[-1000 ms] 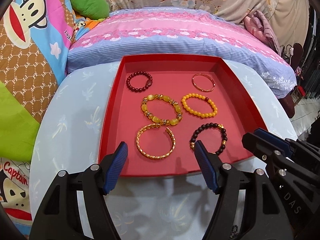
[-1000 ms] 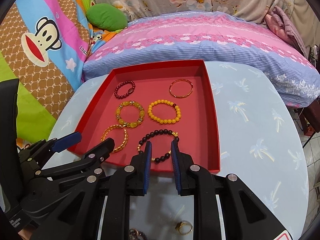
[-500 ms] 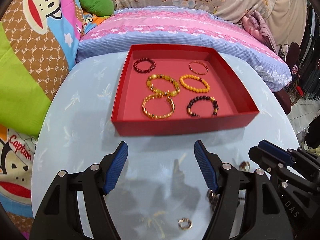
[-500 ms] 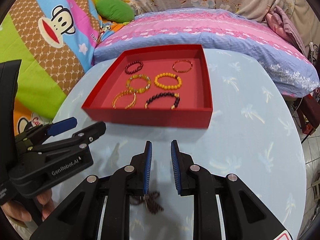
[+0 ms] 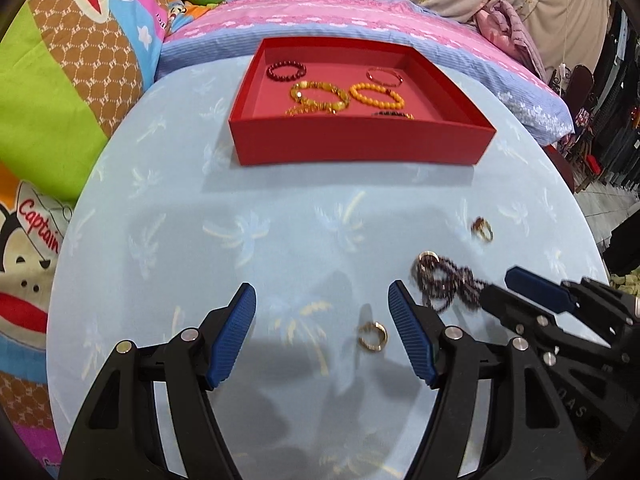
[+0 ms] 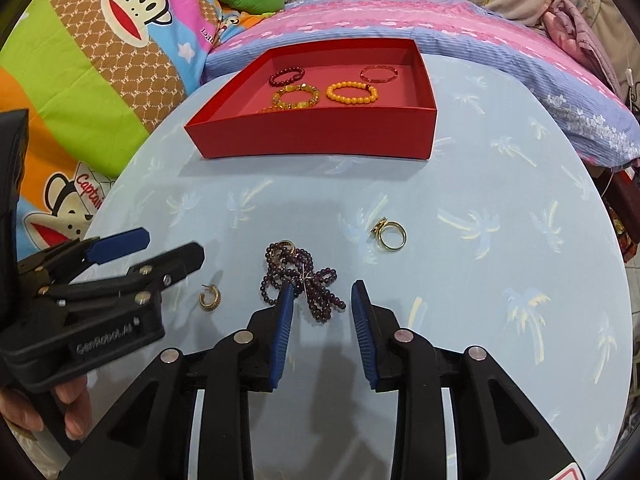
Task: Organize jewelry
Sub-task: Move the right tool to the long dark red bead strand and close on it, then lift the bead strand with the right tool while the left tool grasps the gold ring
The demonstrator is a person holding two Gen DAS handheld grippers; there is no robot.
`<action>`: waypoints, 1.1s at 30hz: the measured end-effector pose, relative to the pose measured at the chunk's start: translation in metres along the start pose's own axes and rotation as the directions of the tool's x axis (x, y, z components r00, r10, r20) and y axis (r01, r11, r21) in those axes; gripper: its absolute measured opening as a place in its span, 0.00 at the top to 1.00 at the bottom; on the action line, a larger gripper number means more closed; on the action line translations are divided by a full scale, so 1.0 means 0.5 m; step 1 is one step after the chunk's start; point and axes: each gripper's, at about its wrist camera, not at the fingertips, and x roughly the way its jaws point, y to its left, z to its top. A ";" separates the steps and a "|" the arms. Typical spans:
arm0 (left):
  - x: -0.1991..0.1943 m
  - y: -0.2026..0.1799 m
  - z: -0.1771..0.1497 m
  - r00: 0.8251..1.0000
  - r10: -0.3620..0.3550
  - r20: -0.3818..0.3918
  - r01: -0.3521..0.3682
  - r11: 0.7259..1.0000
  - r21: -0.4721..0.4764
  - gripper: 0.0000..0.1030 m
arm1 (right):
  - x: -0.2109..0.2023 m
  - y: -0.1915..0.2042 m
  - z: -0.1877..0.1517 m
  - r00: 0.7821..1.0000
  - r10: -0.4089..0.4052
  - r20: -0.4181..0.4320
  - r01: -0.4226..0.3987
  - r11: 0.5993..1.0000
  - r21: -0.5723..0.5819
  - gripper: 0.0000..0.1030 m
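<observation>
A red tray (image 5: pixel 360 140) (image 6: pixel 312 140) at the far side of the table holds several bracelets. Loose on the light blue table lie a dark purple bead necklace (image 6: pixel 304 280) (image 5: pixel 444 280), a gold ring (image 6: pixel 390 234) (image 5: pixel 482 230) and a gold hoop earring (image 6: pixel 210 298) (image 5: pixel 374 336). My right gripper (image 6: pixel 322 320) is open and empty, just in front of the necklace. My left gripper (image 5: pixel 322 332) is open and empty, with the earring between its fingers near the right one.
The round table (image 6: pixel 480 184) stands against a bed with a pink and blue striped pillow (image 5: pixel 360 20) and cartoon monkey bedding (image 6: pixel 100 60). The table edge curves close on the right (image 6: pixel 624 280).
Both grippers have pulled back from the tray toward the near side of the table. The loose necklace, ring and earring have come into view. The right gripper has opened wider.
</observation>
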 end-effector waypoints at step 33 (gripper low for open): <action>0.005 -0.025 -0.063 0.998 -0.033 -0.048 0.034 0.999 0.022 0.37 | -0.064 -0.025 -0.013 0.995 0.066 0.073 -0.072 0.994 0.081 0.94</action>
